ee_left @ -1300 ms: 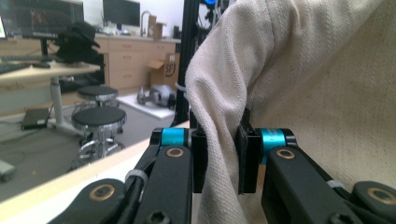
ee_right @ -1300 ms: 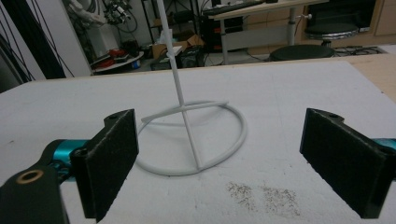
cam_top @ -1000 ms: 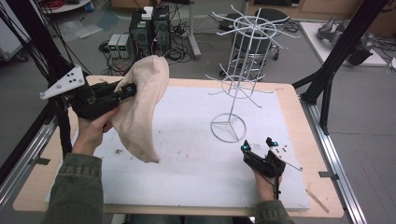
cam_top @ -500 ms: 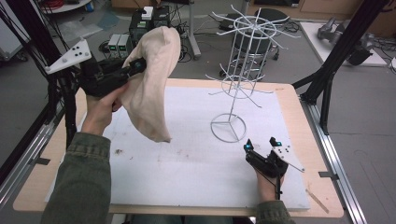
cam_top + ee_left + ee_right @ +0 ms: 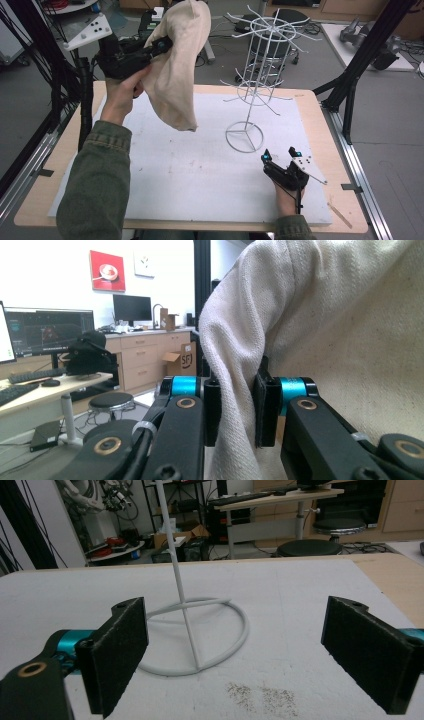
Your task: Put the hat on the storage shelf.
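Cream cloth bag [image 5: 177, 70] got lifted off the mat, up at 11 o'clock.
Left gripper [image 5: 159, 47] was clamped tight on a fold so it hung free, probably headed for the wire rack [image 5: 260, 75]; right gripper [image 5: 280, 154] rested at 5 o'clock, jaws wide, holding nothing, likely waiting to help.

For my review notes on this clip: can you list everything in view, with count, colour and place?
Cloth: one, cream, hanging above the table's left side, pinched in the left gripper.
Wire rack: one, white, tiered with prongs, standing on a ring base at the mat's middle right.
Mat: one, white, covering most of the table.
Table: one, light wood, under the mat.
Stool: one, black, on the floor beyond the table.
Left gripper: one, black with blue accents, raised, jaws shut on the cloth.
Right gripper: one, black, resting near the rack's base, jaws open.
Sleeves: two, olive green, bottom edge.
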